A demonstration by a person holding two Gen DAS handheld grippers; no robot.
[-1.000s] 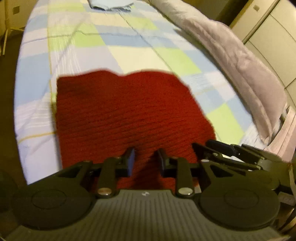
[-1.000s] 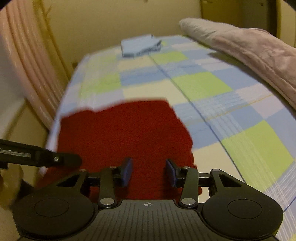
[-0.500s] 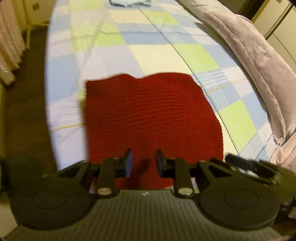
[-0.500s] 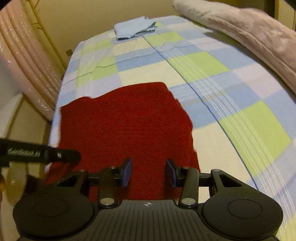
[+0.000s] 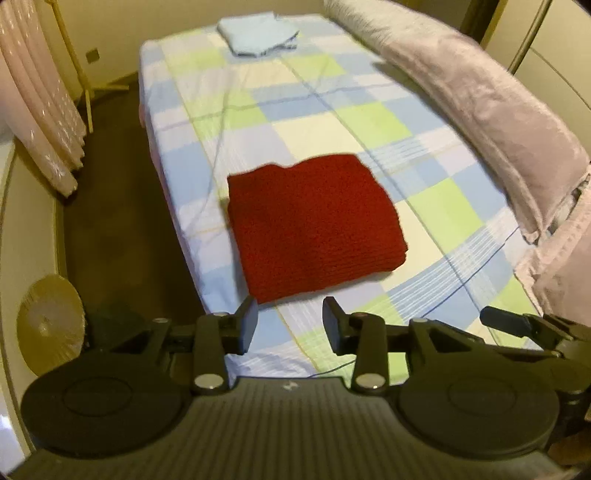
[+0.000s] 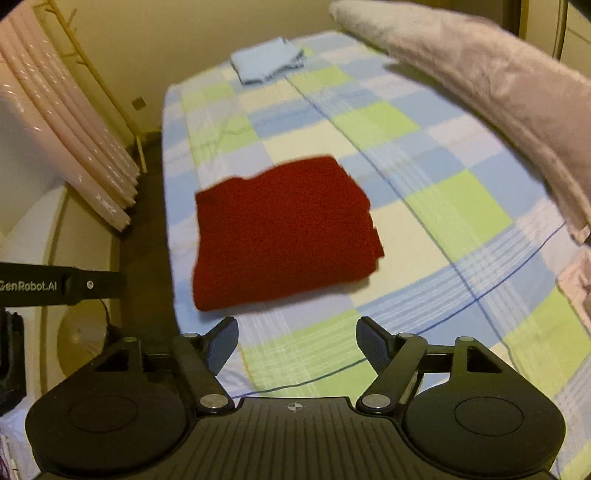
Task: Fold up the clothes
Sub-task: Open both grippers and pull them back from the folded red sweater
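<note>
While both grippers are held apart from it, the folded dark-red knitted garment (image 5: 314,229) is seen at frame centre on the checked blue, green and cream bedsheet (image 5: 332,125). Nothing is gripped: the left gripper (image 5: 290,328) is moderately spread, the right gripper (image 6: 297,345) spread wider.

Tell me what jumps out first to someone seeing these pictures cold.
The folded red knit garment grabs the eye, lying flat on the checked bedsheet near the bed's near end. Both grippers, left and right, hover open and empty just short of it. Farther off, a folded light blue cloth sits at the far end, and a grey-pink blanket runs along the right side.
</note>
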